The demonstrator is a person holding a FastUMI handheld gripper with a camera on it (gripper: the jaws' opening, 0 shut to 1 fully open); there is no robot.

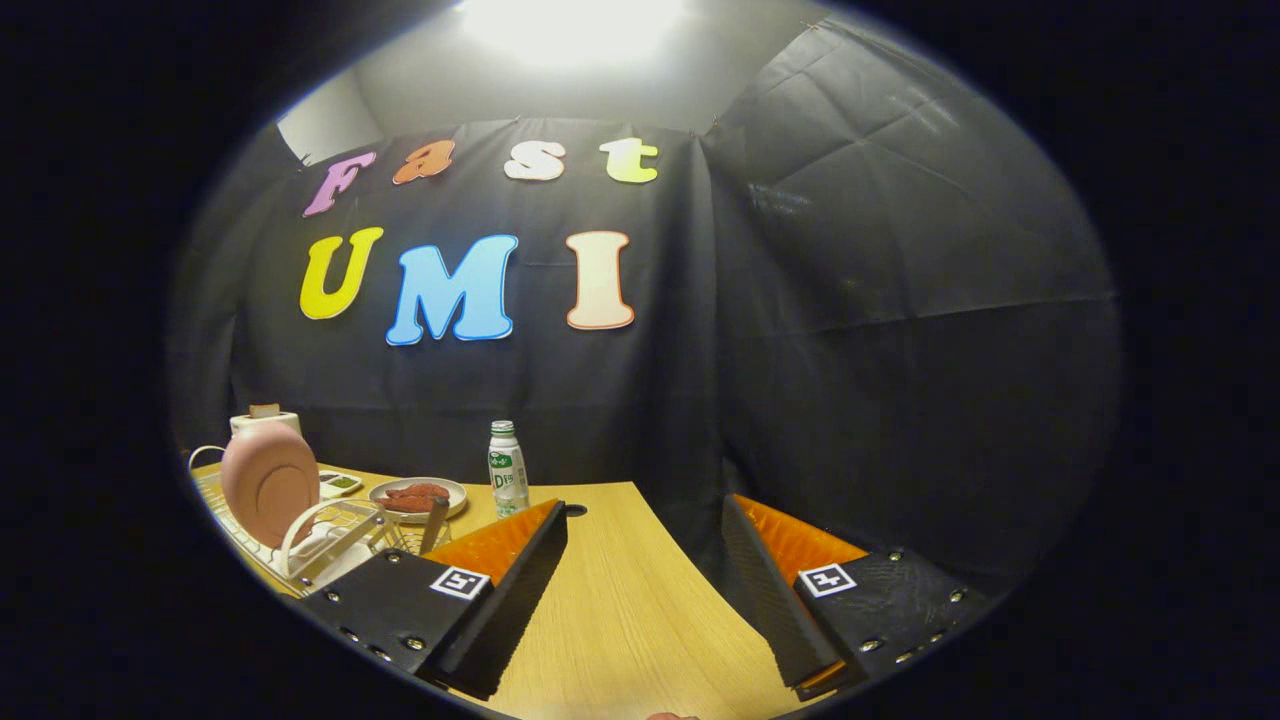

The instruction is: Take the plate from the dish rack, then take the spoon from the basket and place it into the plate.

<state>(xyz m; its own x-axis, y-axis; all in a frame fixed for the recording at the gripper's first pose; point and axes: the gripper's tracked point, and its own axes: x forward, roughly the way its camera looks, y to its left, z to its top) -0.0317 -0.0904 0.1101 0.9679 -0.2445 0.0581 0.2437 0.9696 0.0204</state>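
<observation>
A pink plate [268, 482] stands upright in a white wire dish rack [312, 548] on the wooden table, off to the left of my left finger. A small wire basket [418, 535] sits beside the rack, just beyond the left finger, with a dark handle, probably the spoon [433, 527], sticking up out of it. My gripper [645, 545] is open, its fingers wide apart above the table with nothing between them.
Beyond the basket lies a shallow dish [420, 497] with red food, and a white bottle [507, 468] with a green cap stands next to it. A white appliance [262, 420] sits behind the rack. The table [620, 600] ends near the right finger.
</observation>
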